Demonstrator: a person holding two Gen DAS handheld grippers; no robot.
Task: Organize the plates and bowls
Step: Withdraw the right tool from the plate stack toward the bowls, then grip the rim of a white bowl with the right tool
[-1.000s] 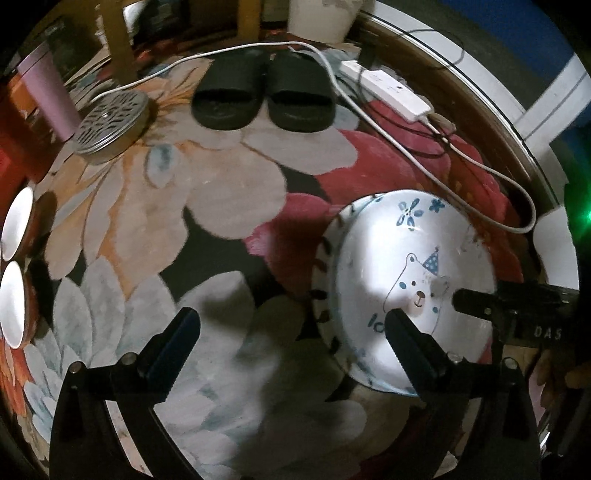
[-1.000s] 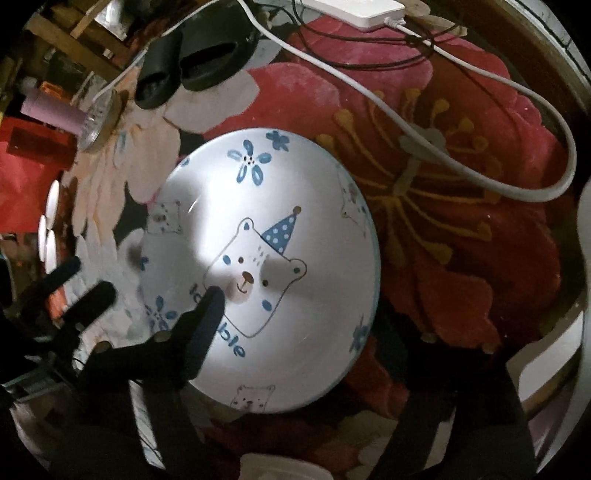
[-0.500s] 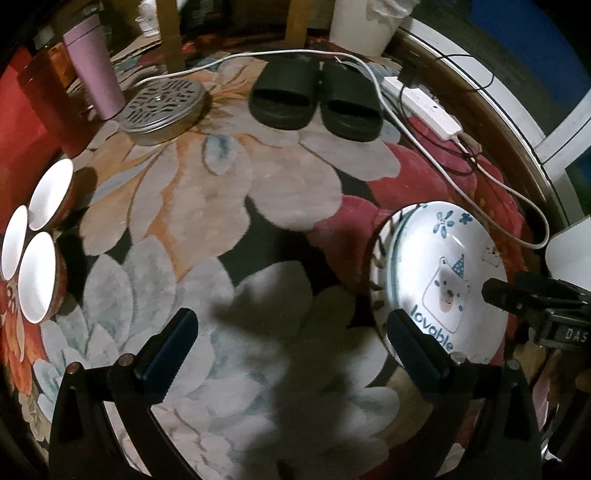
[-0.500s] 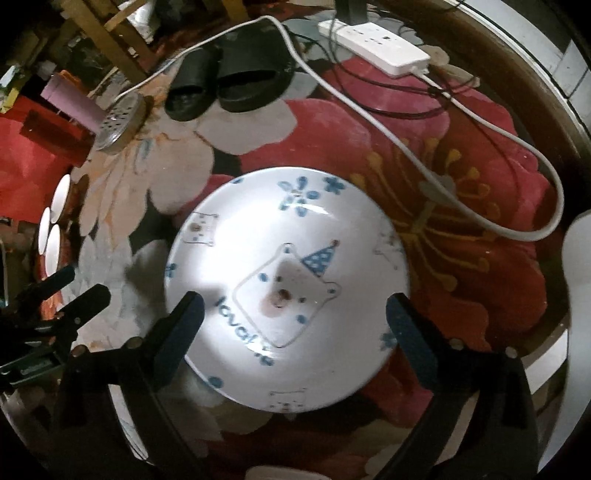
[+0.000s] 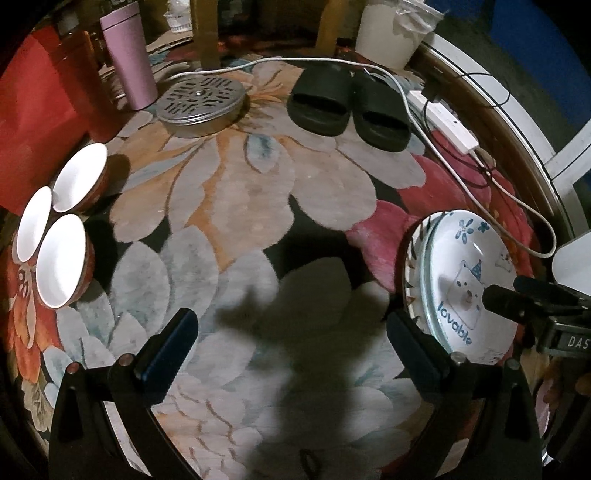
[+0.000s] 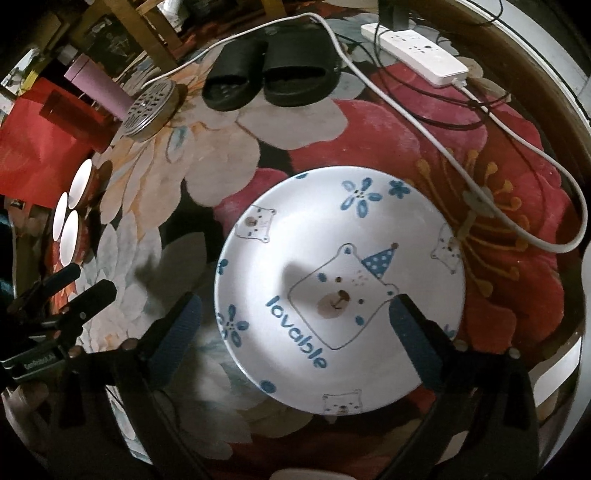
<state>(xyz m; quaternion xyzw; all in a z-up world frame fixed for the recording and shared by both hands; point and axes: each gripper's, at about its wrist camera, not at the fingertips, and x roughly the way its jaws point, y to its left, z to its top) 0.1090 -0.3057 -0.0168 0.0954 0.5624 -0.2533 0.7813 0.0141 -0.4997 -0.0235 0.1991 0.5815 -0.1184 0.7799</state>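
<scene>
Both tongs point down at a flowery rug (image 5: 258,184) on the floor. The right tongs (image 6: 291,325) have just been opening and now stand wide apart, gripping nothing; the bear plate (image 6: 340,288) lies flat on the rug under them, one finger in front of its face, the other off its left edge. From the left view that plate (image 5: 465,266) sits on top of another plate with a striped rim (image 5: 413,258), so it's a stack of at least two, lying on the red flower at the right side of the rug.

The left tongs (image 5: 291,350) are released too, wide open over bare rug, nothing between them, just left of the plate stack.

Way over on the rug's left edge there are three small bowls (image 5: 59,258), white inside and reddish outside, bunched together and touching or nearly so.

Further back: a round metal perforated lid thing (image 5: 201,99), a pink tumbler (image 5: 129,55) beside it, and a pair of black slippers (image 5: 347,107). A white cable (image 5: 443,147) runs across the far side and loops around past the plates, with a power strip (image 6: 417,51) at the back right. A white bin (image 5: 391,33) stands at the very back.
</scene>
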